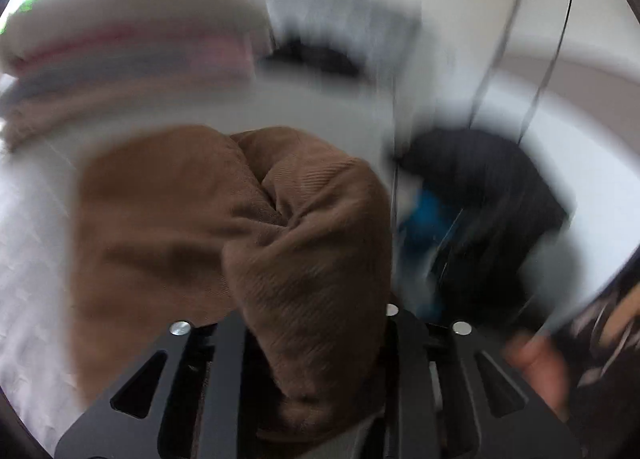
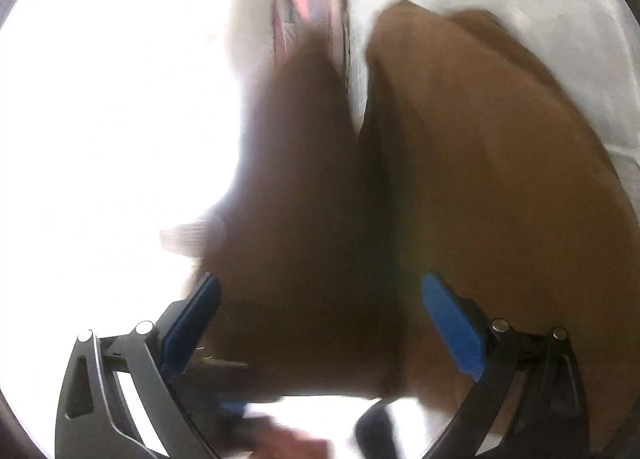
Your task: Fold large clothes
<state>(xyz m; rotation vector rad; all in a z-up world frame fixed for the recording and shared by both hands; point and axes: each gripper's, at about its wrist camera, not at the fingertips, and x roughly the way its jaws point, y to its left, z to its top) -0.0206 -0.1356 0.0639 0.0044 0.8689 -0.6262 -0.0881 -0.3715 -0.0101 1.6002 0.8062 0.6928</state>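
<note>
Landmark: brown ribbed knit garment (image 1: 256, 243), bunched and lifted, blurred in both views.
Left gripper (image 1: 312, 371): black jaws stand narrow and pinch a thick fold of the brown garment between them; the cloth bulges above the jaws.
Right gripper (image 2: 320, 323): blue-padded fingers (image 2: 456, 327) stand wide apart; the brown garment hangs between them, and I cannot tell if the pads press on it.
Stack of folded clothes (image 1: 120, 59): pink, grey and beige layers, behind the garment to its upper left, on the white sheet (image 1: 28, 259).
Dark bag (image 1: 492, 211): to the right of the garment, blurred.
</note>
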